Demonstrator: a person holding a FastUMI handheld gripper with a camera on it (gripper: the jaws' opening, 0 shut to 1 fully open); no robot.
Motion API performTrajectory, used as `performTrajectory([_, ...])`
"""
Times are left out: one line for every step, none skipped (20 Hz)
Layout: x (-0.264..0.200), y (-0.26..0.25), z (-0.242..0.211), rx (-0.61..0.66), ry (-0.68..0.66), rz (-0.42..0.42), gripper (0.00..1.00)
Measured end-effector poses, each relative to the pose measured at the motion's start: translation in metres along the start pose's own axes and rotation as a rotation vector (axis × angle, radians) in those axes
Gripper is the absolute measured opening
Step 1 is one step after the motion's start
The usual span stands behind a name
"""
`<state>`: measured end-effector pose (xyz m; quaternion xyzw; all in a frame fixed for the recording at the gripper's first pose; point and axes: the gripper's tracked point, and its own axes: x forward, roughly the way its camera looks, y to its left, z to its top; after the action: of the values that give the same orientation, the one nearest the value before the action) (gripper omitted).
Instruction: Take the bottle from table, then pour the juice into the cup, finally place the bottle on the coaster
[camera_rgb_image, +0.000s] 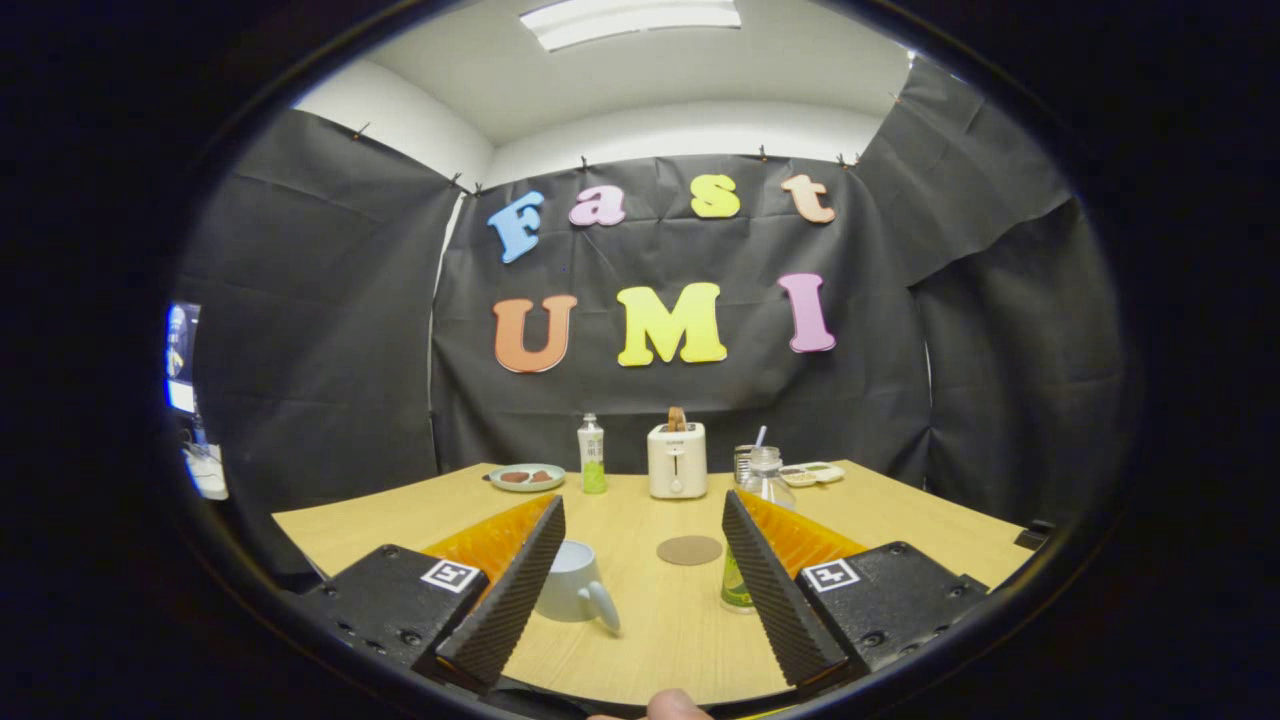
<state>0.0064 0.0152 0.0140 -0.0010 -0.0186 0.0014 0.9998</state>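
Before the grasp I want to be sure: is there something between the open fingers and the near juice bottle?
Nothing visible does. The gripper is open, and the bottle stands just behind its right finger, partly hidden by it. The cup sits by the other finger, the coaster ahead on the table.

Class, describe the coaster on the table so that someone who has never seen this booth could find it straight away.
Start at the white toaster at the far side of the wooden table. Come toward the open gripper: the coaster lies flat just ahead of its fingers, between the pale cup and the juice bottle. It is the one thin brown disc, bare on top.
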Motion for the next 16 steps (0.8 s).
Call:
performTrajectory([0.000, 0.000, -0.001, -0.002, 0.001, 0.000, 1.00])
performTrajectory([0.000, -0.001, 0.000, -0.005, 0.001, -0.001, 1.00])
performTrajectory([-0.001, -0.001, 0.000, -0.006, 0.002, 0.000, 1.00])
performTrajectory([-0.002, -0.002, -0.001, -0.007, 0.006, 0.000, 1.00])
performTrajectory([-0.001, -0.003, -0.003, -0.004, 0.011, -0.004, 1.00])
performTrajectory([0.000, -0.003, -0.003, 0.000, 0.013, -0.006, 1.00])
performTrajectory([0.001, -0.003, -0.003, 0.004, 0.015, -0.006, 1.00])
performTrajectory([0.001, -0.004, -0.003, 0.004, 0.017, -0.008, 1.00])
performTrajectory([0.001, -0.004, -0.004, 0.004, 0.018, -0.009, 1.00])
performTrajectory([0.001, -0.004, -0.004, 0.001, 0.017, -0.008, 1.00])
performTrajectory([0.001, -0.002, -0.004, -0.002, 0.014, -0.003, 1.00])
performTrajectory([0.001, -0.003, -0.004, -0.005, 0.018, -0.003, 1.00])
performTrajectory([0.001, -0.004, -0.007, -0.003, 0.023, -0.004, 1.00])
performTrajectory([0.001, -0.006, -0.007, 0.002, 0.026, -0.003, 1.00])
performTrajectory([0.002, -0.008, -0.011, 0.006, 0.028, -0.007, 1.00])
performTrajectory([0.001, -0.010, -0.013, 0.004, 0.030, -0.011, 1.00])
